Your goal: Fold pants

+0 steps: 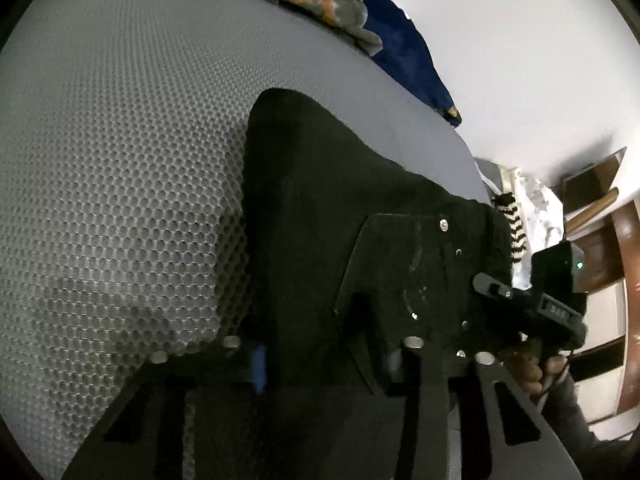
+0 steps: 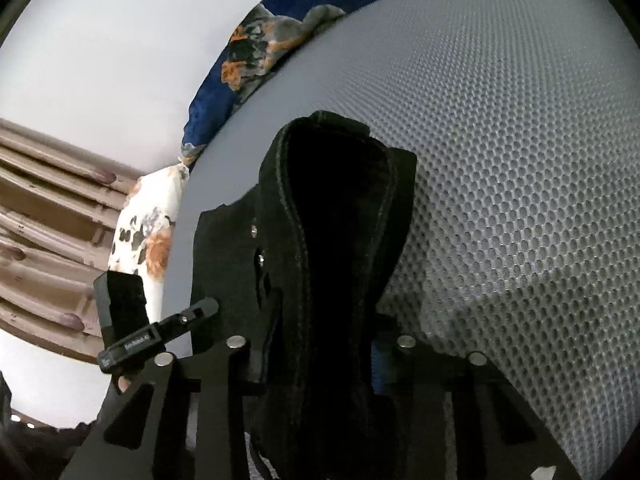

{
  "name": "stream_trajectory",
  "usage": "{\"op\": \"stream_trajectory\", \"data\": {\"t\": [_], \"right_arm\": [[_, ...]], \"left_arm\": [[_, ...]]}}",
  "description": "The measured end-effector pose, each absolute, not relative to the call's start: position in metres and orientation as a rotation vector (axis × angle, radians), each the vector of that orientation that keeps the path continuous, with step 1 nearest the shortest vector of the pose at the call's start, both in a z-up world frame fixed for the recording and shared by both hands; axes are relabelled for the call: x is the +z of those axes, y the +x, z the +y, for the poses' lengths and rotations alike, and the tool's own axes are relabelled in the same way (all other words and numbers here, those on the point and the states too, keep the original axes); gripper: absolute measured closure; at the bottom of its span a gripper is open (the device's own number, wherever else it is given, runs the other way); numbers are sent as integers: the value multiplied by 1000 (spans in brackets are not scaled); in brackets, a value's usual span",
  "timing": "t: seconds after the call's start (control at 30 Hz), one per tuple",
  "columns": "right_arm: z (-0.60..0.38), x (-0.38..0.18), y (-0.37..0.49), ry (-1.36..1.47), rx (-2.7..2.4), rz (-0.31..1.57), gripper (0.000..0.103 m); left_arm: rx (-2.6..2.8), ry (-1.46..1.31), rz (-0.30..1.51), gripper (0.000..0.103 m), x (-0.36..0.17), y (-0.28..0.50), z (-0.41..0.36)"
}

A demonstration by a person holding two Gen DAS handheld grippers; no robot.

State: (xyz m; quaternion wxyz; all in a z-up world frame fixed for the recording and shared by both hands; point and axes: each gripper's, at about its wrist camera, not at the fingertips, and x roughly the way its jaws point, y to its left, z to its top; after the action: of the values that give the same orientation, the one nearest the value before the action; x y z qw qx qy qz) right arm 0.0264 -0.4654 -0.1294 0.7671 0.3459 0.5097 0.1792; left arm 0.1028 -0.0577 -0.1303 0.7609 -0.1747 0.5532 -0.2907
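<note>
Pants (image 1: 320, 208) hang bunched over the grey mat (image 1: 120, 160), pinched by both the left gripper (image 1: 320, 364) and right gripper (image 2: 320, 360). Thick folds may slip out, spoiling the fold.

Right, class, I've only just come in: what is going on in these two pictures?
A person is folding black pants on a grey mesh mattress, holding a claw in each hand. The left claw and the right claw each have bunched black fabric between their fingers and look closed on it. The cloth rises off the mattress at both grips. A dark blue floral cloth lies at the mattress's far edge. How far the fold has got cannot be told.
</note>
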Motion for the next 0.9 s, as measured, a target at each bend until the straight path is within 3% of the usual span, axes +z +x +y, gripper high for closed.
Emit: {"op": "stream_trajectory", "data": {"t": [0.1, 0.23, 0.57, 0.9], "right_arm": [[-460, -120, 28, 741, 377, 1097, 77], [-452, -107, 29, 735, 363, 1088, 79], [-423, -91, 53, 720, 411, 1070, 81], [-402, -86, 105, 721, 444, 1043, 81]], "left_arm": [[-626, -372, 1190, 78, -125, 100, -56], [-619, -323, 1154, 82, -115, 93, -54], [-596, -281, 1072, 83, -89, 90, -35], [-551, -273, 1027, 83, -72, 135, -16]]}}
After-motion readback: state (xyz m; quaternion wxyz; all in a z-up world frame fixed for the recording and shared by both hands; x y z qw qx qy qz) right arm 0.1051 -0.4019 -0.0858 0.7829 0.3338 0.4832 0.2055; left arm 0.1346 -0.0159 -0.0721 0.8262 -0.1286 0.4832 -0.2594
